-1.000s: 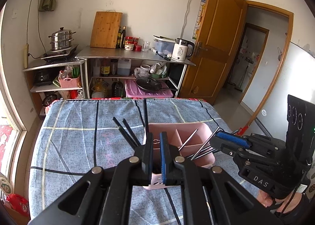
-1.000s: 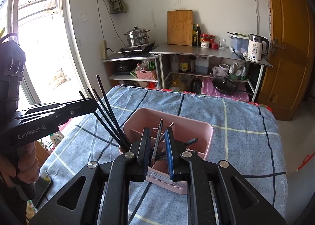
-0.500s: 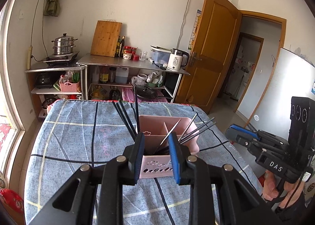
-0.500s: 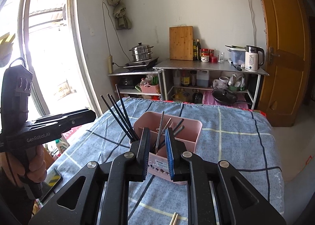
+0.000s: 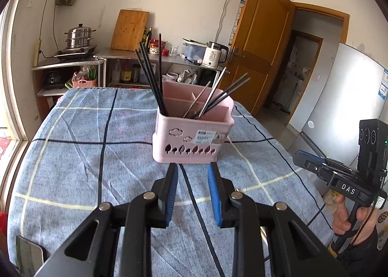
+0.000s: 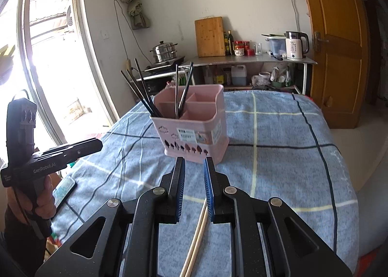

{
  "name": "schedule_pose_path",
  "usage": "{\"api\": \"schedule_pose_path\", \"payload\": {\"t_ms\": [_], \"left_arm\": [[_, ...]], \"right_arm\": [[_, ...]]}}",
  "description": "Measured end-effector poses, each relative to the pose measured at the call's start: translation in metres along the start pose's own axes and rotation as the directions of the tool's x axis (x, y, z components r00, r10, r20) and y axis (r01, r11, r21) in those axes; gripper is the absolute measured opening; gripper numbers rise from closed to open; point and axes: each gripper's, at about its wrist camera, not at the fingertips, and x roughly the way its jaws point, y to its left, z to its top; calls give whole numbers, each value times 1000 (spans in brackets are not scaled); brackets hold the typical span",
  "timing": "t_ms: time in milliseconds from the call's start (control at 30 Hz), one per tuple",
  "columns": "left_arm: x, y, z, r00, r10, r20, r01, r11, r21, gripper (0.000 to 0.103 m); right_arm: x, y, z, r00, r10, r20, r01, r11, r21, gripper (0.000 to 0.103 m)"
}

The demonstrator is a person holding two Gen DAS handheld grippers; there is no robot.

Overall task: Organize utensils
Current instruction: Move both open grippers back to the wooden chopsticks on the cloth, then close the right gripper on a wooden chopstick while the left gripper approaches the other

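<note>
A pink utensil caddy [image 5: 191, 138] stands upright on the blue checked tablecloth [image 5: 72, 146]. Black chopsticks [image 5: 150, 75] lean in its left compartment and metal and black chopsticks [image 5: 218, 97] in the right one. My left gripper [image 5: 192, 168] is open and empty, just in front of the caddy. In the right wrist view the caddy [image 6: 194, 126] is ahead of my right gripper [image 6: 194, 163], which is open and empty. A pair of wooden chopsticks [image 6: 197, 233] lies on the cloth under the right gripper. Each gripper shows in the other's view, the right one [image 5: 300, 158] and the left one [image 6: 97, 143].
A phone [image 6: 64, 188] lies on the cloth's left edge. Behind the table stand a steel counter [image 5: 155, 55] with cutting board, bottles and kettle [image 5: 214, 55], and a steamer pot [image 5: 78, 39]. A wooden door [image 5: 262, 42] is at right, a window [image 6: 43, 66] at left.
Both grippers have pulled back from the caddy and now sit in front of it. The left jaws have opened wider. The wooden chopsticks have come into the right view.
</note>
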Motion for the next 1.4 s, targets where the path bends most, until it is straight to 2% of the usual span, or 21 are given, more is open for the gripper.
{"api": "schedule_pose_path", "payload": {"t_ms": [367,767,1233,1300,1400], "left_arm": [[18,-6,-48,994,-36,-103,34,999,-26,27],[26,-4,-58,989,-54,-137,49,998,-40,27],[31,-4,-59,987,-54,-151,47,998,-48,27],[30,-3,-59,987,-54,-150,47,998,-52,27],[30,-2,-59,987,-54,-150,45,997,-60,27]], "right_arm": [[24,-12,-67,986,3,-169,6,999,52,16],[58,-10,-93,953,-43,-300,50,999,16,16],[62,2,-94,936,-129,-326,122,992,-43,16],[63,11,-96,933,-160,-322,142,987,-81,20],[65,17,-95,938,-118,-327,107,993,-51,20]]}}
